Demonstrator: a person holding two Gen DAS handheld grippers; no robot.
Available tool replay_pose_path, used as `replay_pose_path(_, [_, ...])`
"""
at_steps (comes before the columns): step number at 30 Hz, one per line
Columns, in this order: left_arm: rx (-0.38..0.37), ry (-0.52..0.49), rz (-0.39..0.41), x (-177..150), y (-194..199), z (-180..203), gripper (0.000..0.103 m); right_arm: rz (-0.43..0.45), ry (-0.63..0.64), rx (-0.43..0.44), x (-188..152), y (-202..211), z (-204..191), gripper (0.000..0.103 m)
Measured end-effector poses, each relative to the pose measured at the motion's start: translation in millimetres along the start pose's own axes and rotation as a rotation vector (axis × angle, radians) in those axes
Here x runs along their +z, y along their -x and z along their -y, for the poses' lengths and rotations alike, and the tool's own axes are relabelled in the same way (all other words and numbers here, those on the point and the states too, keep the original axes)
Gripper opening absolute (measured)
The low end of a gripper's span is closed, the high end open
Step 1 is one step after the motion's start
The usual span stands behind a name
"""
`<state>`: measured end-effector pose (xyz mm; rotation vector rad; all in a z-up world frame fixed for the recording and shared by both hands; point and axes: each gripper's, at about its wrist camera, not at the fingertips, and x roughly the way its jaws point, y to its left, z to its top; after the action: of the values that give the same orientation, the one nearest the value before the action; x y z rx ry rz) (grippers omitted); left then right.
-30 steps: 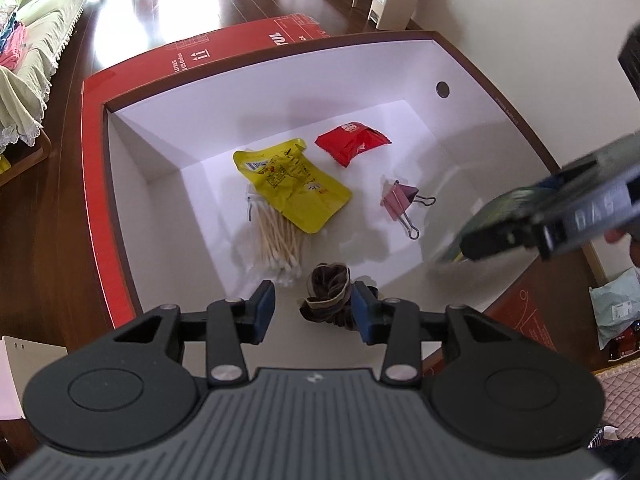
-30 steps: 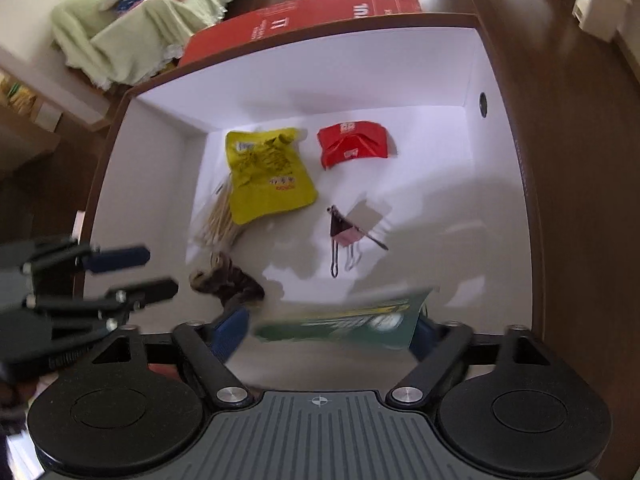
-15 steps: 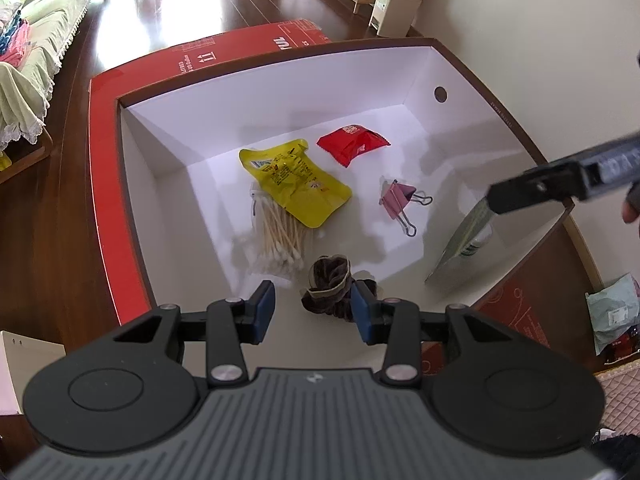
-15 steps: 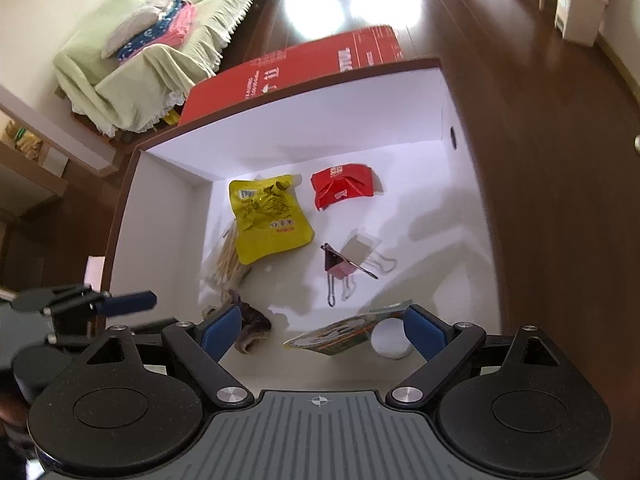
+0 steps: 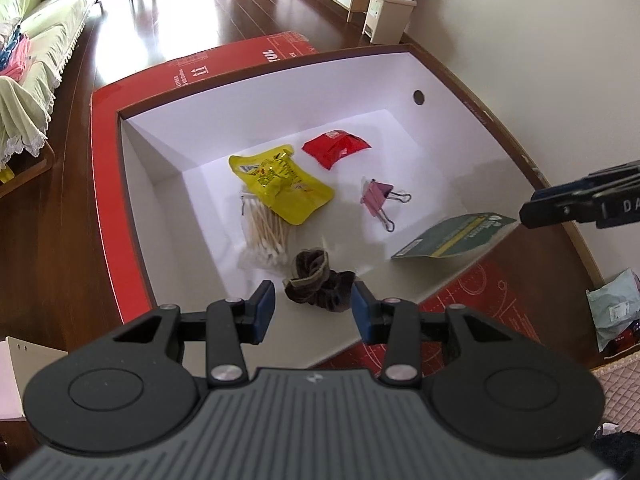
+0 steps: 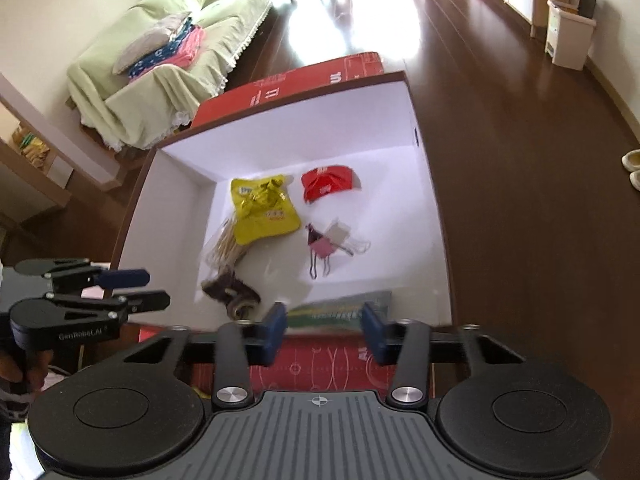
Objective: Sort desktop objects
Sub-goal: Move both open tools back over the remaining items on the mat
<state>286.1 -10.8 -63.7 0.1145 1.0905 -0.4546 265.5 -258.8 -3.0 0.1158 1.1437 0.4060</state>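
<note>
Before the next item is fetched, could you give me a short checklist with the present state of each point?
1. Right gripper empty, pads apart: ok.
2. Left gripper empty, pads apart: ok.
3. Green packet inside the box: ok. It lies by the near wall, apart from the right gripper.
4. Other things in the box undisturbed: ok. Yellow packet, red packet, pink clip, cotton swabs and brown hair tie all rest on the floor of the box.
5. Grippers apart from each other: ok, with a wide gap.
6. Items remaining outside the box: cannot tell, the desk is out of view.
</note>
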Motion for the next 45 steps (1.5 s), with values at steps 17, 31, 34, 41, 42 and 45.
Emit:
replay_pose_path(17, [0.037,-0.012,0.041,-14.4,37.7,25.4,0.036,0.020,0.083,0.017,-39.2,9.1,-25.9,0.031])
replay_pose_path(31, [0.081,-0.042,0.080,-37.6,75.7,53.2,0.040,0.047,0.069,0.036,-71.2,32.5,-29.9,0.031])
replay_pose_path(34, [0.091,-0.045,0.083,-45.4,82.6,58.2,0.046,0.048,0.060,0.040,-81.4,37.4,-29.0,0.031])
replay_pose_path(41, [0.110,-0.045,0.072,-68.2,94.3,63.2,0.048,0.048,0.030,0.040,-106.6,49.6,-24.9,0.052])
replay_pose_path(42, [0.112,-0.043,0.068,-72.6,95.3,63.0,0.048,0.052,0.027,0.034,-110.7,51.6,-25.1,0.065])
replay_pose_path(45, [0.117,-0.041,0.051,-88.0,96.9,61.6,0.050,0.069,0.030,0.018,-121.5,58.1,-26.5,0.074])
